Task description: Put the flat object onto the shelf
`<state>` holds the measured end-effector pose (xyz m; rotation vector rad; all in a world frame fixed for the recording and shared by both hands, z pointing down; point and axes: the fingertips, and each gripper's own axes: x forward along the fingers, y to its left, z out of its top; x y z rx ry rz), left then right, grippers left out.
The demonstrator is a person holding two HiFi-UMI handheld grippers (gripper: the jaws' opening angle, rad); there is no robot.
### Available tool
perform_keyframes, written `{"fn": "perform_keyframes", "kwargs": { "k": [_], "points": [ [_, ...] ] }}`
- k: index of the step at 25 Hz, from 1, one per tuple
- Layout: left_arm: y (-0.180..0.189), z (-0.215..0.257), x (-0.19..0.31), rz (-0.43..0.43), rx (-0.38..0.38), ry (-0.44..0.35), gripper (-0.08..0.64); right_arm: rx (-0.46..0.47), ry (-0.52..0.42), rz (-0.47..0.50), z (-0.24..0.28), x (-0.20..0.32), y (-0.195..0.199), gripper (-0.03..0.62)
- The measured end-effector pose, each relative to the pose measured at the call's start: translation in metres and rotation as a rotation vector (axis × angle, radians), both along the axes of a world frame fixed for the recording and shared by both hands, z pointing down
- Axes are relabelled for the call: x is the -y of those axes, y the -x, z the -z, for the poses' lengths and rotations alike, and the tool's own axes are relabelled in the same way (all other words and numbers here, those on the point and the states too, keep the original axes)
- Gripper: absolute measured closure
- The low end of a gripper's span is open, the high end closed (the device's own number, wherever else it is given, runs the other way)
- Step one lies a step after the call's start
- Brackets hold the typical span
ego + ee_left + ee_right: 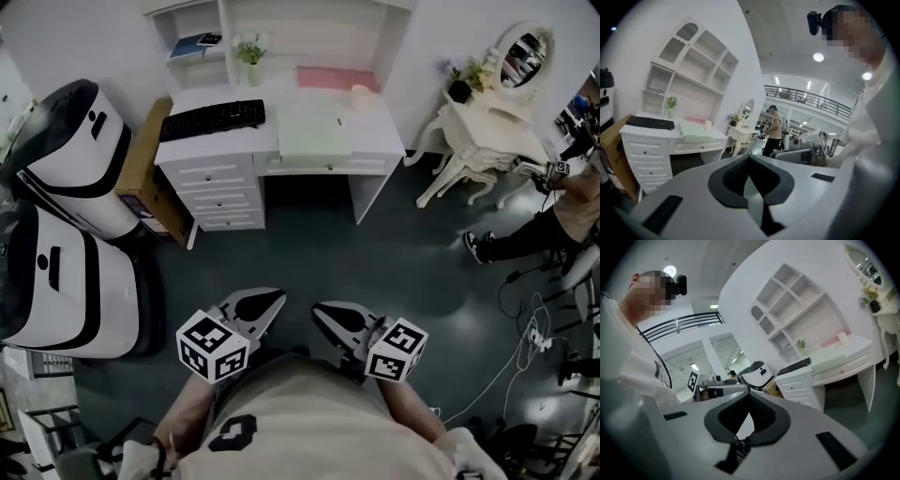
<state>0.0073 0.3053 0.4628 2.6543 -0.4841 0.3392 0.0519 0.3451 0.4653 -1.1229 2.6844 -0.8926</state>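
On the white table [380, 136] lies a smooth, pale-green, rectangular flat object [314, 128]. The left gripper [275, 298] and right gripper [321, 311] are both empty, jaws together.

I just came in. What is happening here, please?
A person stands back from the white desk, holding the left gripper and the right gripper close to the body. Both are shut and empty. The pale green flat object lies on the desk, untouched, below the shelf. Moving it has not yet begun.
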Motion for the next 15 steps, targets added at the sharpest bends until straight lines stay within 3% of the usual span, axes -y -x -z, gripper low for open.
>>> {"fn": "perform_keyframes", "kwargs": {
  "k": [7,15],
  "points": [
    [-0.007,-0.003,-0.005,0.011,0.008,0.007,0.546,0.013,0.047,-0.002,-0.010,-0.001,-0.007,0.569],
    [-0.026,-0.012,-0.007,-0.037,0.029,0.024,0.546,0.057,0.087,-0.060,-0.021,-0.002,-0.027,0.568]
  ]
}}
